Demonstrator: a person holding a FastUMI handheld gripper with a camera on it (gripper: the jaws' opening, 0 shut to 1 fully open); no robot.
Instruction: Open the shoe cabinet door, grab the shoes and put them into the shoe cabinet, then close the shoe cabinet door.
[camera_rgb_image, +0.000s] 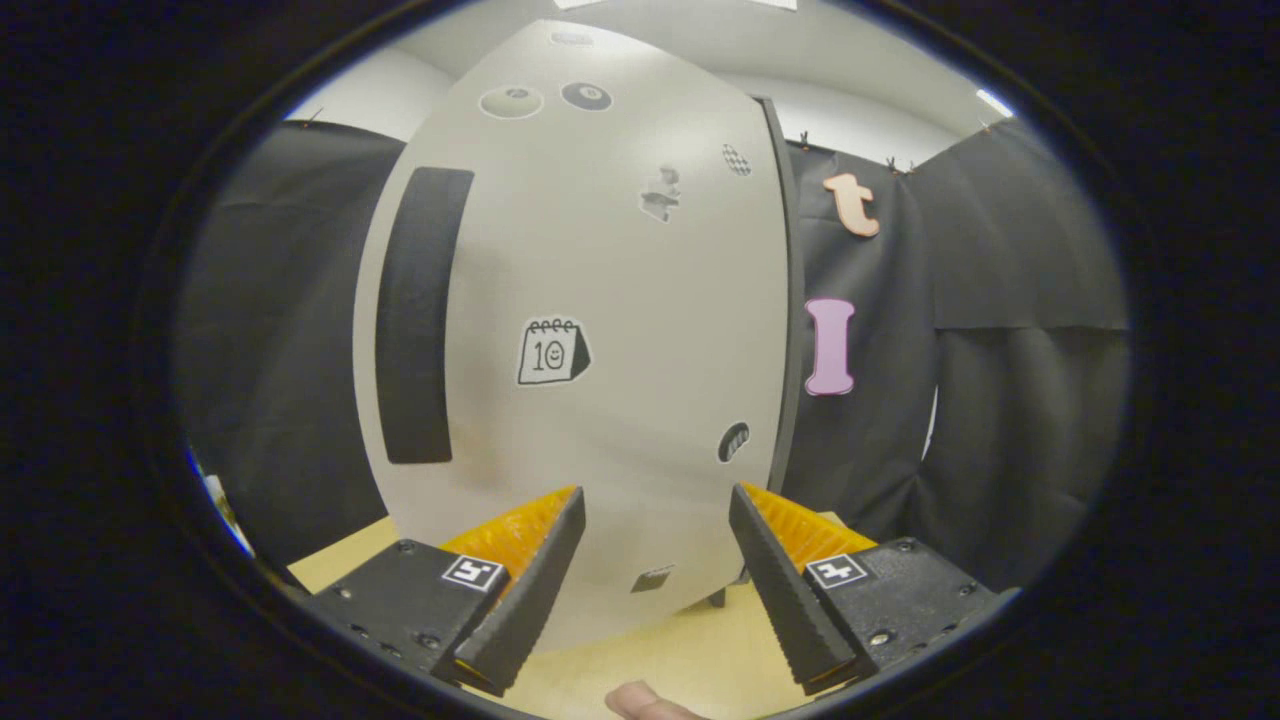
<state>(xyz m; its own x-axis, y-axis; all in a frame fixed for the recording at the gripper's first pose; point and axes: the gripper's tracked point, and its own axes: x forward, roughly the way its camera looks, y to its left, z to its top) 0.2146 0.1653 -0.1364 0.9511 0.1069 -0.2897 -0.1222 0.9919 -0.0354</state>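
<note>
The shoe cabinet door (600, 300) stands straight ahead of me, a pale grey panel dotted with small stickers. It looks shut against the cabinet body, whose dark edge (790, 300) runs down its right side. A long black vertical handle (420, 315) sits near the door's left edge. My gripper (657, 500) is open, its fingers spread wide close in front of the door's lower part with nothing between them. The handle lies up and to the left of the left finger (530, 580).
The cabinet stands on a light wooden surface (660, 650). Black cloth walls hang to the left (280, 330) and right (1000, 330) of it. A fingertip of a person's hand (640, 703) pokes in just below the fingers.
</note>
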